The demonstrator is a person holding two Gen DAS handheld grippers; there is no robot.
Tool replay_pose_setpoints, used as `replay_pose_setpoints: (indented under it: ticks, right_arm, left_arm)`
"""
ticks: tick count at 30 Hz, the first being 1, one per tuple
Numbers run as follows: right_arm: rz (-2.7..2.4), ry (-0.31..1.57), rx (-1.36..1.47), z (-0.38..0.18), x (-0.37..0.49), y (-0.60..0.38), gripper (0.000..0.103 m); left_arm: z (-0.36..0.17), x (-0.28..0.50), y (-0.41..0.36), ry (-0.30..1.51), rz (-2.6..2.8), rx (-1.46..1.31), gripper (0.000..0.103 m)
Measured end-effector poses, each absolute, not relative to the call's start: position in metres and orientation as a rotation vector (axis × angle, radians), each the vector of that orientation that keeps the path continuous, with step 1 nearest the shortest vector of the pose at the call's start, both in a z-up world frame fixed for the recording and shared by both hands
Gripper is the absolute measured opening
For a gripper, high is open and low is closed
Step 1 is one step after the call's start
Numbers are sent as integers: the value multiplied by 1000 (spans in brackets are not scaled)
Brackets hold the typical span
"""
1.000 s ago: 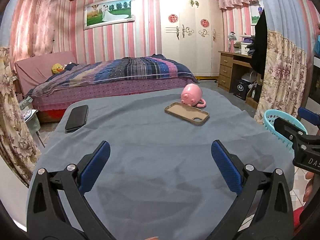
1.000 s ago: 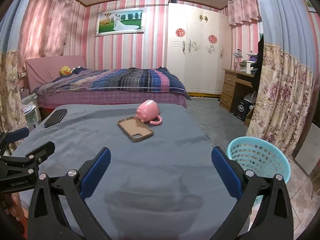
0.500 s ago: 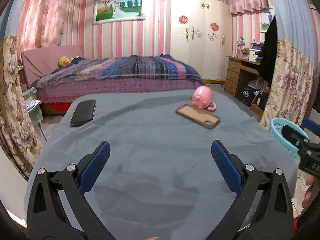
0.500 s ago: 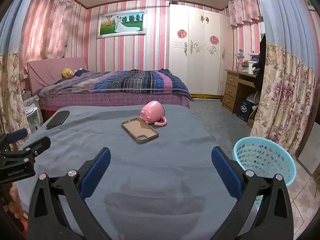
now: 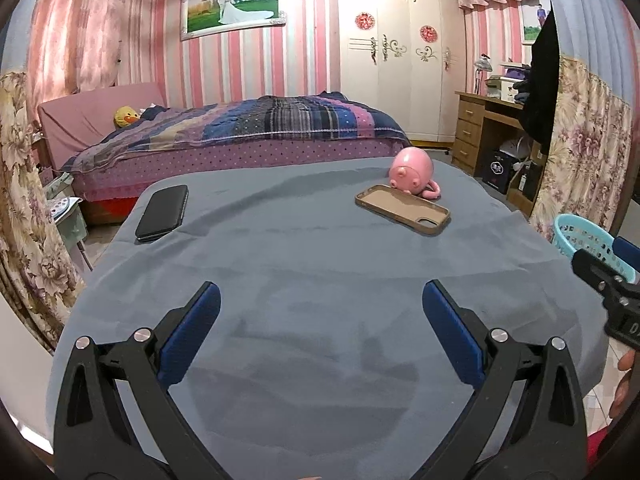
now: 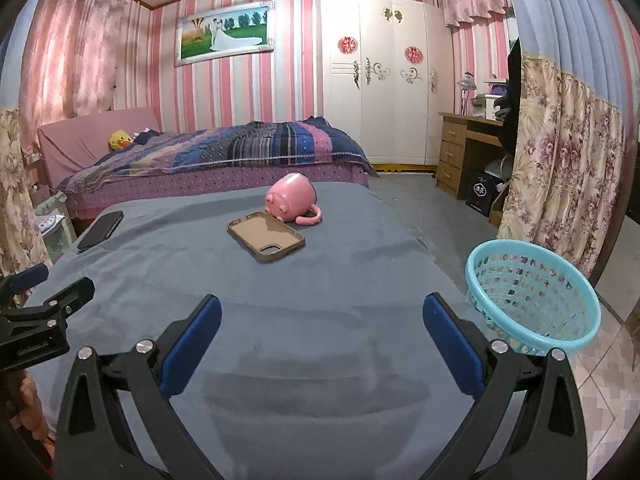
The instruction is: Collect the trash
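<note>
A grey-blue cloth covers the table (image 5: 320,264). On it lie a brown phone case (image 5: 402,209) (image 6: 266,237), a pink pig-shaped mug (image 5: 412,170) (image 6: 291,199) tipped on its side just behind the case, and a black phone (image 5: 163,213) (image 6: 100,231) at the far left. A turquoise basket (image 6: 534,294) (image 5: 588,242) stands off the table's right edge. My left gripper (image 5: 320,328) and my right gripper (image 6: 322,330) are both open and empty above the near part of the cloth.
A bed with a striped quilt (image 5: 256,128) stands behind the table. A white wardrobe (image 5: 400,56) and a wooden desk (image 5: 488,128) are at the back right. Floral curtains (image 6: 560,168) hang at the right, tiled floor (image 6: 600,360) below the basket.
Both grippers have tilted upward and drawn slightly nearer the table's objects; the objects appear larger and lower in view. Both jaws stay open and nothing on the table has moved.
</note>
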State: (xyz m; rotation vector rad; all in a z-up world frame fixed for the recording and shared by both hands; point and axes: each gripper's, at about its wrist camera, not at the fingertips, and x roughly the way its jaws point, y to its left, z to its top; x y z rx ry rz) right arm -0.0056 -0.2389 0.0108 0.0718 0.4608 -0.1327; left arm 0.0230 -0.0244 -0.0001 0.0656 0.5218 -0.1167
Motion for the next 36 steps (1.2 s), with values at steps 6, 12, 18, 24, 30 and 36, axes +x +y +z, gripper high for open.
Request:
replay_pose_setpoints:
  ticks: [6, 12, 18, 24, 30, 36]
  right_arm:
    - [-155, 458, 21, 8, -7, -233, 98]
    - [-163, 443, 29, 11, -9, -233, 98]
    - [-165, 430, 17, 14, -11, -230, 98]
    - [-166, 413, 13, 16, -12, -230, 98]
    - [-165, 410, 7, 17, -15, -230, 98]
    - [-162, 402, 21, 18, -17, -232, 98]
  left_arm:
    - [2, 18, -29, 510, -133, 60, 98]
    - [4, 13, -36, 495, -156, 79, 98]
    - [6, 12, -35, 486, -155, 74, 98]
    - [7, 11, -32, 480, -155, 58, 98]
    - [8, 12, -32, 479, -152, 58, 98]
    - [7, 12, -34, 475, -150, 72, 98]
